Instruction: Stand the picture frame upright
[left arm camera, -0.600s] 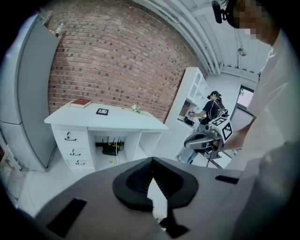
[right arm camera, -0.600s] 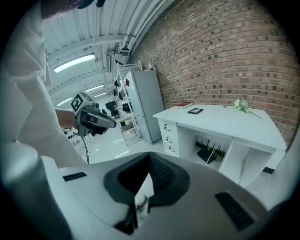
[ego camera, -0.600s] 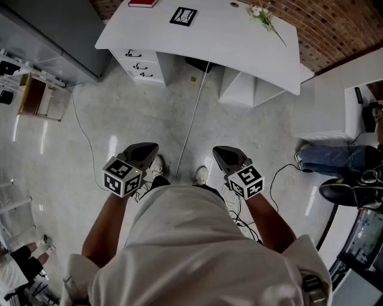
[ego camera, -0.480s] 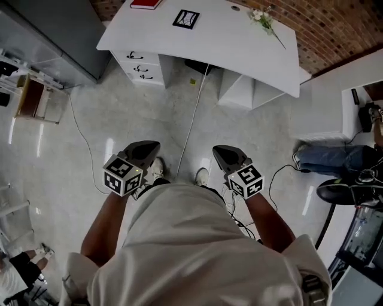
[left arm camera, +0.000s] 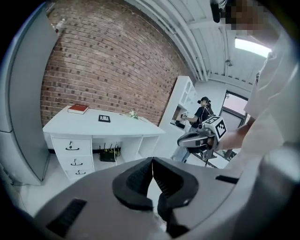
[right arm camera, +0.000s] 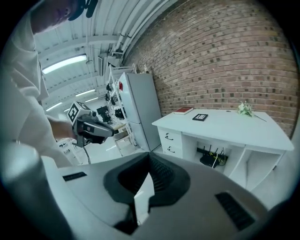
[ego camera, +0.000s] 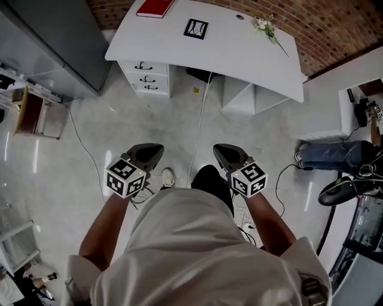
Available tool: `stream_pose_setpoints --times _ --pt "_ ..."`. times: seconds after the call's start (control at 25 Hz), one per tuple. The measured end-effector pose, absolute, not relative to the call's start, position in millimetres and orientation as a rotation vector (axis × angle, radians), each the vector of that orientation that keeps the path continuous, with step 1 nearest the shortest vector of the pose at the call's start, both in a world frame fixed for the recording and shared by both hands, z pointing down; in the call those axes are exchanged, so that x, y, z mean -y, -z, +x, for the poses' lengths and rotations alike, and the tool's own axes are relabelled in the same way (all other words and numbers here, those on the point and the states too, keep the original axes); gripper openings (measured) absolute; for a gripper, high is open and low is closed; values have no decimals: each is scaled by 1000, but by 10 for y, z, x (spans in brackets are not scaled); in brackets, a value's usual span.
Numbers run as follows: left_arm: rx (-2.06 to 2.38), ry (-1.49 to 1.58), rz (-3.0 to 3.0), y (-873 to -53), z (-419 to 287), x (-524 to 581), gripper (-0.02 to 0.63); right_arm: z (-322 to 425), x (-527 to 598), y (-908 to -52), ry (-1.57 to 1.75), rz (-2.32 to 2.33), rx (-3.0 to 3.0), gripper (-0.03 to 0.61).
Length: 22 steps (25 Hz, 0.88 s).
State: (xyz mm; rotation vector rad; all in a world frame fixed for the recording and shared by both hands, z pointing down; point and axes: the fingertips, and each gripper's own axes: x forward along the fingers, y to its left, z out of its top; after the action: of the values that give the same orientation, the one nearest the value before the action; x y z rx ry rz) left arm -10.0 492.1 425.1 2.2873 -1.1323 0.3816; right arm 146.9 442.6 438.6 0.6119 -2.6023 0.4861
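The picture frame (ego camera: 196, 28) is small and black, and it lies flat on the white desk (ego camera: 251, 60) at the far side of the room. It also shows in the left gripper view (left arm camera: 104, 118) and the right gripper view (right arm camera: 200, 117). My left gripper (ego camera: 157, 147) and right gripper (ego camera: 219, 148) are held side by side at waist height, well short of the desk. In their own views the left gripper (left arm camera: 152, 161) and right gripper (right arm camera: 149, 157) both have their jaws shut with nothing between them.
A red book (ego camera: 155, 8) and a flower sprig (ego camera: 266, 25) lie on the desk. A grey cabinet (ego camera: 54, 42) stands at its left. A cable (ego camera: 200, 125) runs across the floor to the desk. A person's legs (ego camera: 329, 158) and equipment are at the right.
The desk has slid lower in the head view as the person steps toward it. Both grippers keep their place in front of the body and stay shut.
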Motion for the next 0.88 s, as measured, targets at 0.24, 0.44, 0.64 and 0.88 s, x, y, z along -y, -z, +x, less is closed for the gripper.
stream_pose_setpoints --times 0.24,0.44,0.64,0.88 --pt "1138 -308 2285 -4241 -347 -4508 41 1246 -4061 -4343 -513 656 2601 36" --pt "1138 -287 2264 -4233 -455 -3986 67 1203 -3438 -4399 -529 729 2606 74" --pt "1140 -306 2234 -4103 -617 -3262 67 1106 -2561 -4334 -573 750 2642 74" --pt "1167 -338 2218 -4062 -678 -2295 67 1122 -1581 -4397 -632 763 2651 74"
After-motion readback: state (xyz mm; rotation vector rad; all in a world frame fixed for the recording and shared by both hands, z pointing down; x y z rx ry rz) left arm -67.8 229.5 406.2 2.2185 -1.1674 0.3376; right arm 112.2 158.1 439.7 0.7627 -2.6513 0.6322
